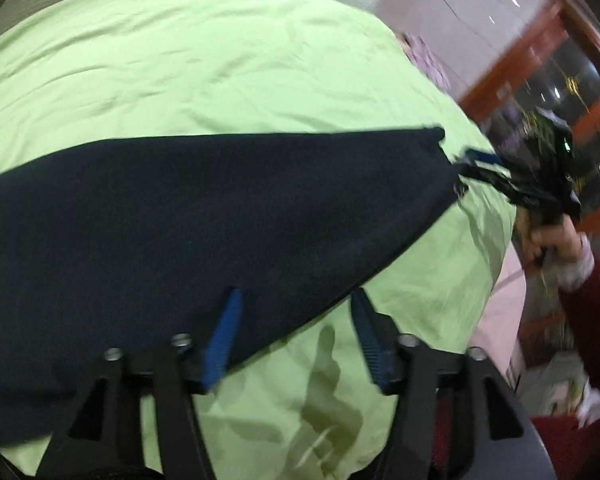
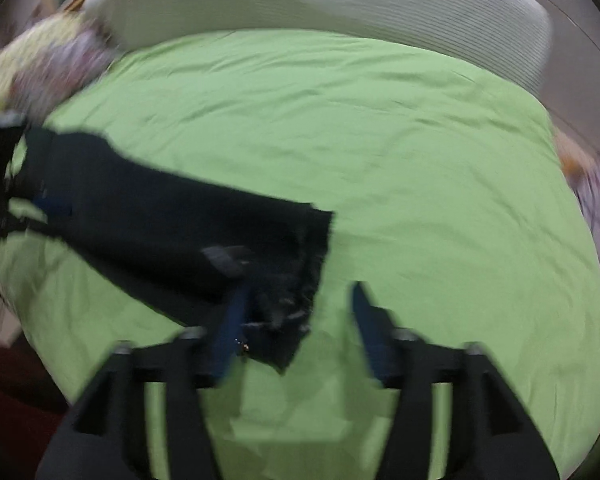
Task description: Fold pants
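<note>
Dark pants (image 1: 204, 216) lie on the green sheet (image 1: 204, 76); both grippers' jaws gape empty

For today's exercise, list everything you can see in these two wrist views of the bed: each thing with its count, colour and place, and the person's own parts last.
pants: one, dark navy, laid flat across the sheet, one end at each gripper
sheet: one, light green, covering the bed
headboard: one, pale ribbed, behind the bed
patterned cloth: floral, blurred, at the bed's edge
left gripper: black with blue fingers, open, at the pants' edge
right gripper: same colours, open over the other end
hand: one, holding the right gripper
sleeve: dark red
</note>
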A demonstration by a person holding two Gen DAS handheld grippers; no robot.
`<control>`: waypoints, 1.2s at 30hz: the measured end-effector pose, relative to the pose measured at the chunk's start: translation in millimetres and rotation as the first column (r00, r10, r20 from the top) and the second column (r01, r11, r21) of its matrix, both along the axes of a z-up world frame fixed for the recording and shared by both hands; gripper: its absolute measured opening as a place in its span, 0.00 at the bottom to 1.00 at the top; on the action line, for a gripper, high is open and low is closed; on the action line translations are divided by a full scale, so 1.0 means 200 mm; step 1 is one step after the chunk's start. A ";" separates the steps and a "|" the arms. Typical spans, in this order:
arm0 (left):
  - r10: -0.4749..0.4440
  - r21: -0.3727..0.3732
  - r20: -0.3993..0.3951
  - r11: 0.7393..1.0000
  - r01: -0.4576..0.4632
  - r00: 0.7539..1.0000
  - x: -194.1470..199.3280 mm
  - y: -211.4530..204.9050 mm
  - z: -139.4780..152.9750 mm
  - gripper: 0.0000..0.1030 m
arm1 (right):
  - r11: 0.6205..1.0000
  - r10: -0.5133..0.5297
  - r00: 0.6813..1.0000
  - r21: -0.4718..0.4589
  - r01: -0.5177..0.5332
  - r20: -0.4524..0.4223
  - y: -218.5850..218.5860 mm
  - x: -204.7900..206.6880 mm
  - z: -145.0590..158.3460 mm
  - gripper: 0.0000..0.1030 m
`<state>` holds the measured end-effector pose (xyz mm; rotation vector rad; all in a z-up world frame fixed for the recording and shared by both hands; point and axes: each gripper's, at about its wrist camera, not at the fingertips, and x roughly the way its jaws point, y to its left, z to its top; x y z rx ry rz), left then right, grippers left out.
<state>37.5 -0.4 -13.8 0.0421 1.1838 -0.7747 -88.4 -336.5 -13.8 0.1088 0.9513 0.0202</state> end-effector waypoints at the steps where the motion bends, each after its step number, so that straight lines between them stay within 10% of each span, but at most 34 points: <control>1: 0.046 -0.007 0.003 0.999 -0.046 0.999 -0.02 0.04 0.02 0.64 | 0.999 -0.016 1.000 0.041 0.015 0.020 -0.01 -0.03 0.03 0.63; 7: 0.284 -0.039 -0.037 0.958 -0.286 0.958 -0.11 0.35 0.04 0.71 | 0.986 0.003 0.985 0.165 -0.032 0.171 0.22 -0.11 0.15 0.63; 13: 0.572 -0.072 -0.099 0.812 -0.580 0.814 -0.14 0.80 0.03 0.71 | 0.938 0.250 0.947 0.193 -0.289 0.203 0.77 0.08 0.08 0.63; 22: 0.774 -0.101 -0.081 0.621 -0.777 0.629 0.01 1.29 0.13 0.72 | 0.853 0.501 0.848 0.068 -0.518 0.174 1.49 0.42 0.01 0.62; 31: 0.863 -0.101 -0.110 0.483 -0.870 0.492 0.23 1.53 0.05 0.72 | 0.812 0.575 0.818 -0.145 -0.566 0.026 1.76 0.61 -0.14 0.34; 33: 0.869 -0.108 -0.107 0.473 -0.874 0.484 0.24 1.53 0.03 0.65 | 0.800 0.585 0.811 -0.169 -0.576 0.006 1.75 0.62 -0.15 0.24; 35: 0.869 -0.087 -0.072 0.483 -0.871 0.489 0.26 1.51 0.01 0.16 | 0.796 0.591 0.806 -0.171 -0.580 0.015 1.72 0.62 -0.13 0.06; 36: 0.865 -0.070 -0.069 0.493 -0.867 0.497 0.27 1.51 0.00 0.12 | 0.799 0.590 0.807 -0.164 -0.578 0.027 1.69 0.60 -0.10 0.06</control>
